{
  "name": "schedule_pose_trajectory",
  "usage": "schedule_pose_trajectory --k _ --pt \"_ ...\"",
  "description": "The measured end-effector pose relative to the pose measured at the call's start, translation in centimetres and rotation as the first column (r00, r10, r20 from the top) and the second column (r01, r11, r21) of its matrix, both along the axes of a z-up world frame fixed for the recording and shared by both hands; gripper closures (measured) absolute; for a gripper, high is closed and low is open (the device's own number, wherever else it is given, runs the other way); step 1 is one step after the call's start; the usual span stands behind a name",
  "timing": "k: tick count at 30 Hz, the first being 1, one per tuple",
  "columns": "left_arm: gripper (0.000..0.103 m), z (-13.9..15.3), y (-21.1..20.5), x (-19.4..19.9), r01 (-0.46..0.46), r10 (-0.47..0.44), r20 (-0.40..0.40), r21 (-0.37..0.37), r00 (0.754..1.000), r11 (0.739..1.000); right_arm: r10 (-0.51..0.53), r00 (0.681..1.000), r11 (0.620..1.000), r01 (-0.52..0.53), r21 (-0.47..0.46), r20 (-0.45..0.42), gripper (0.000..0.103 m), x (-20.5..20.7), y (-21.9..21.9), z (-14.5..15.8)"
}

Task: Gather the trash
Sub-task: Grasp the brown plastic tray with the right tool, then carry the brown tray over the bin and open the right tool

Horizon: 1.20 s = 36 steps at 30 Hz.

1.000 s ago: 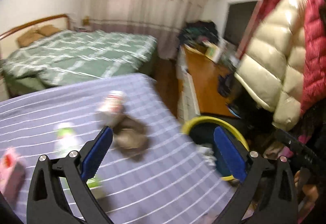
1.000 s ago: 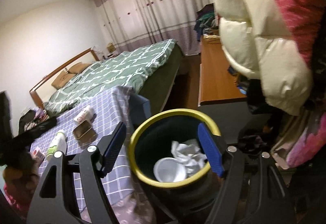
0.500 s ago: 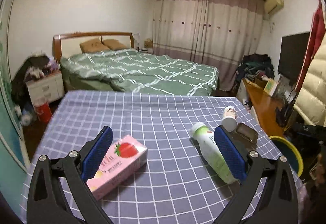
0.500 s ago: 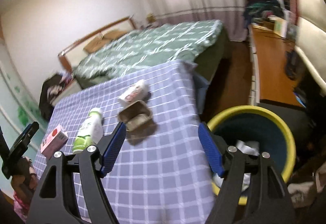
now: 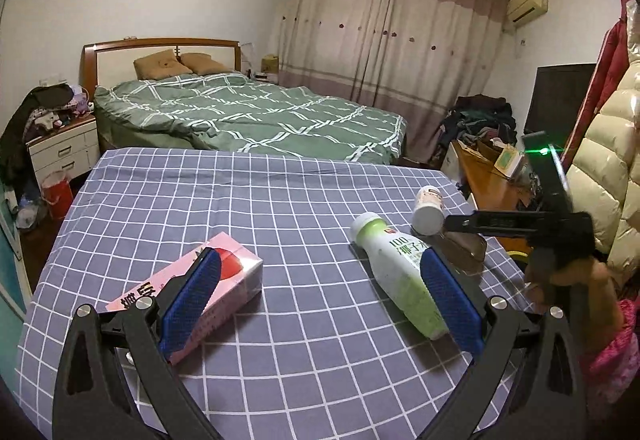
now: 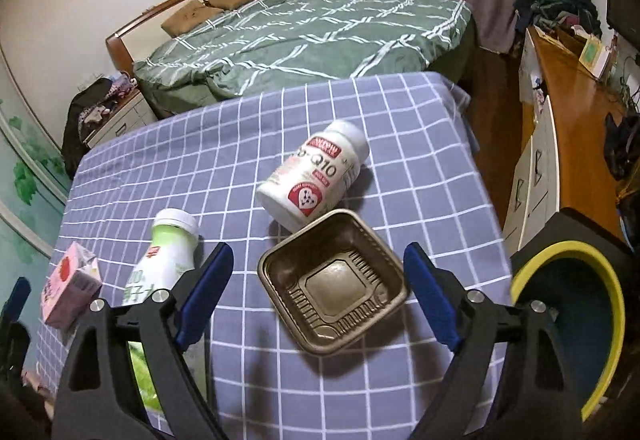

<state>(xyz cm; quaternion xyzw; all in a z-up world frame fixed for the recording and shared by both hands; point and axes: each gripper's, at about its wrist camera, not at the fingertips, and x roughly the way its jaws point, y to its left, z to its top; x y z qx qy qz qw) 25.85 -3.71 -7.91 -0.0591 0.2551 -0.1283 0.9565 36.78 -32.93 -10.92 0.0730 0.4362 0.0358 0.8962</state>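
Four pieces of trash lie on the checked purple tablecloth (image 5: 248,199): a pink strawberry carton (image 5: 244,272), a green-and-white drink bottle (image 5: 396,264) on its side, a white supplement bottle (image 6: 316,175) on its side, and an empty brown plastic tray (image 6: 334,280). My left gripper (image 5: 320,300) hangs open above the cloth, between the carton and the drink bottle, touching neither. My right gripper (image 6: 318,292) hovers over the tray with its jaws opening. The tray lies between the pads and they do not touch it. A yellow-rimmed bin (image 6: 568,252) stands off the table's right edge.
A green bed (image 5: 256,111) lies beyond the table and a white nightstand (image 5: 64,151) stands at the far left. A wooden desk (image 6: 572,111) runs along the right, with puffy jackets (image 5: 612,143) hanging beside it. A person's hand (image 5: 572,272) holds the right gripper.
The left gripper swung from the bin side to face the table, then settled. The right gripper moved from above the bin to above the brown tray, and its jaws spread wider.
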Motion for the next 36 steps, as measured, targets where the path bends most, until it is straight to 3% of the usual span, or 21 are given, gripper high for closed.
schedule_pose_trajectory --k 8,18,21,24,36 --pt "0.005 0.0 -0.5 -0.1 0.007 -0.007 -0.008 0.007 1.0 1.0 -0.012 1.0 0.994 0.014 -0.106 0.017 0.016 0.3 0.8 -1.4" --pt "0.005 -0.8 -0.7 0.6 0.014 -0.014 -0.034 0.01 0.999 1.0 -0.009 0.999 0.995 0.012 -0.095 0.032 0.013 0.2 -0.6 -1.4" --pt "0.005 -0.8 -0.7 0.6 0.013 -0.012 -0.034 0.011 0.999 1.0 -0.005 0.996 0.991 0.016 -0.133 0.089 0.013 -0.6 -0.6 -0.4" --pt "0.005 -0.9 -0.6 0.8 0.014 -0.014 -0.039 0.006 0.999 1.0 0.007 0.99 0.994 0.008 -0.11 0.138 0.009 -1.2 -1.1 0.8" --pt "0.005 -1.1 -0.8 0.9 0.02 -0.019 -0.05 0.01 0.999 1.0 0.011 1.0 0.995 -0.009 -0.1 0.021 0.009 0.6 -1.8 -2.4"
